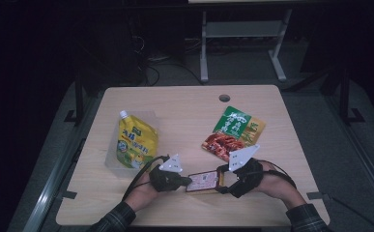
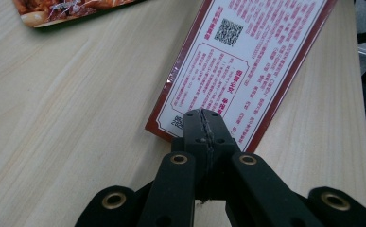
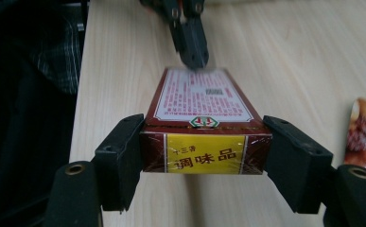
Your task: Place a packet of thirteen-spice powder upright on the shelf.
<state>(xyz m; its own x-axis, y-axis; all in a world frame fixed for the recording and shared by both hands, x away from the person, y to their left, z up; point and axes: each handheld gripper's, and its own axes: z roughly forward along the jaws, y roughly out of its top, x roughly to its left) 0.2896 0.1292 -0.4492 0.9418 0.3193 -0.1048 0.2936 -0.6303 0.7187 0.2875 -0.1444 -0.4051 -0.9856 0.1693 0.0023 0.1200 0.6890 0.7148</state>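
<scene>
A flat dark-red seasoning box (image 1: pixel 203 181) with a white printed label lies near the table's front edge, between my two grippers. My left gripper (image 1: pixel 187 181) is shut on the box's near end; in the left gripper view its jaws (image 2: pixel 203 118) are pressed together on the edge of the box (image 2: pixel 247 56). My right gripper (image 1: pixel 222 180) holds the other end. In the right gripper view its jaws (image 3: pixel 204 149) clamp the two sides of the box (image 3: pixel 204 99), whose yellow end panel faces the camera. The left gripper (image 3: pixel 192 47) shows at the box's far end.
A yellow spouted pouch (image 1: pixel 135 140) lies on a clear tray (image 1: pixel 111 163) at the left of the wooden table (image 1: pixel 184 104). A green and red food packet (image 1: pixel 234 133) lies right of centre, close behind my right gripper. A cable hole (image 1: pixel 224 98) sits near the far edge.
</scene>
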